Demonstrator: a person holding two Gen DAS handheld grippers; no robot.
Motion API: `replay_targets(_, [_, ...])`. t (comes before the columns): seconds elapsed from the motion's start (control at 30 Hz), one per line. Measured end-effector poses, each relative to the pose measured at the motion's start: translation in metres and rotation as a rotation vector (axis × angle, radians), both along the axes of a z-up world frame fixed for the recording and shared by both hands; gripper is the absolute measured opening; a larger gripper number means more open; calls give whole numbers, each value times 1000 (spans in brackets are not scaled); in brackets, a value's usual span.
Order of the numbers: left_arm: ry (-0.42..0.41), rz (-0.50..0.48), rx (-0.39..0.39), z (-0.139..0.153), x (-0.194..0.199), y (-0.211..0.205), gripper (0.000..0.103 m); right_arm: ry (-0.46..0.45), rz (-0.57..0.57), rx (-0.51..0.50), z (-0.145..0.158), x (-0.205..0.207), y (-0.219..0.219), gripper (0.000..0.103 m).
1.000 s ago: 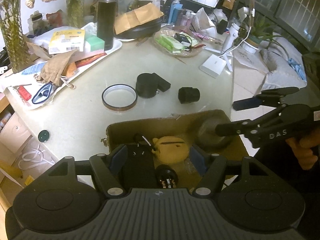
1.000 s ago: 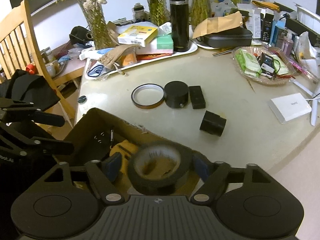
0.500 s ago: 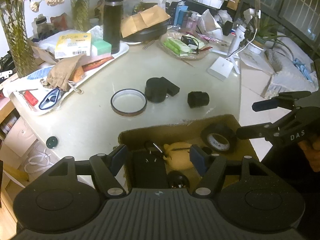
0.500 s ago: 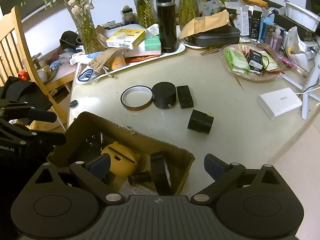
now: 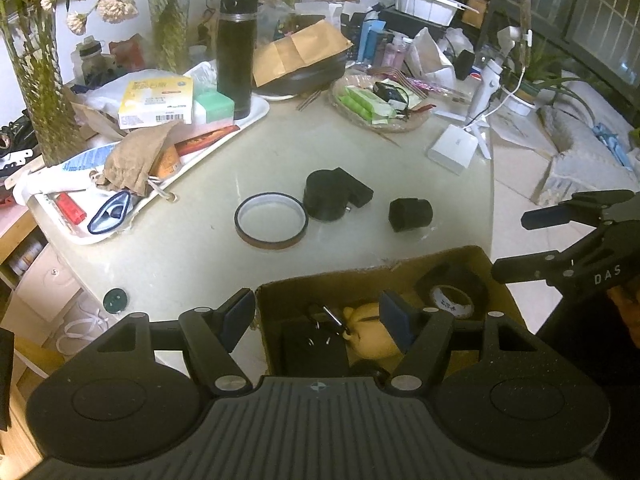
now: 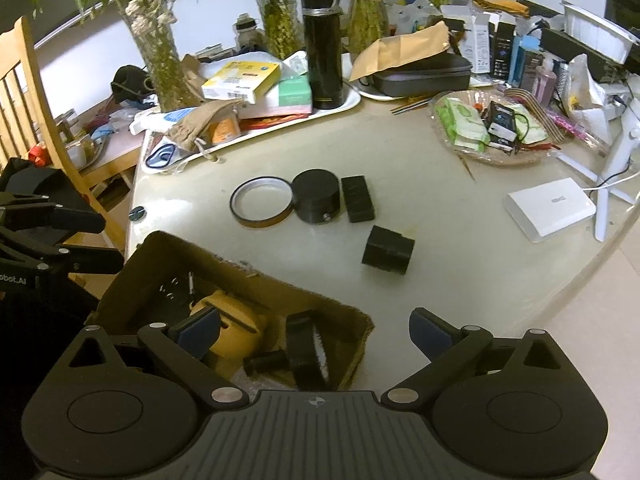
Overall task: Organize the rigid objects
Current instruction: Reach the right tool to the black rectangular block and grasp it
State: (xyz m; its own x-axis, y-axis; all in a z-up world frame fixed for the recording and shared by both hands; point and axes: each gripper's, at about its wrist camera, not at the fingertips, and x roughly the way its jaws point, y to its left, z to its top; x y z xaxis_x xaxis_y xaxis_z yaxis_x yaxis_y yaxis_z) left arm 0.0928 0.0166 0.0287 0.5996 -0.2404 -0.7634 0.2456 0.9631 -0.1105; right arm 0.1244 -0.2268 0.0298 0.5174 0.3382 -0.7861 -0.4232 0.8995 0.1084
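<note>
An open cardboard box (image 5: 360, 276) (image 6: 172, 252) sits at the table's near edge. Inside lie a black tape roll (image 5: 454, 292) (image 6: 308, 350), a yellow object (image 5: 370, 330) (image 6: 236, 330) and dark items. On the table beyond are an amber tape ring (image 5: 271, 226) (image 6: 262, 205), a black round puck (image 5: 325, 196) (image 6: 317, 197), a black block (image 5: 356, 190) (image 6: 358, 199) and a black cylinder (image 5: 410, 214) (image 6: 388, 251). My left gripper (image 5: 316, 316) is open above the box. My right gripper (image 6: 314, 330) is open and empty over the box's right end; it also shows in the left wrist view (image 5: 560, 240).
A white tray (image 5: 244, 130) with boxes, a pouch and a black flask (image 5: 236, 54) stands at the back left. A basket (image 5: 380, 100) of small items and a white box (image 5: 454, 150) lie at the back right. A wooden chair (image 6: 36, 92) stands left of the table.
My right gripper opened and let the black tape roll drop into the box, then drew back. Both grippers rose and pulled back a little from the box.
</note>
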Motion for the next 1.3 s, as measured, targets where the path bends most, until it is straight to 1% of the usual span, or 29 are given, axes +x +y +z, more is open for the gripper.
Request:
replay_targets(0.33, [-13, 0, -4, 3, 8, 4, 68, -1, -97, 28, 3, 20, -17, 100])
replay_targets(0.43, [-15, 8, -9, 4, 9, 6, 68, -2, -112, 26, 4, 23, -20, 100])
replay_targets(0.87, [-26, 24, -18, 5, 18, 13, 68, 2, -120, 16, -2, 32, -19, 100])
replay_targets(1.1, [-27, 29, -18, 1, 23, 12, 68, -3, -105, -3, -7, 43, -11, 100])
replay_targets(1.3, [-28, 29, -12, -4, 25, 13, 68, 5, -117, -7, -14, 54, -6, 99])
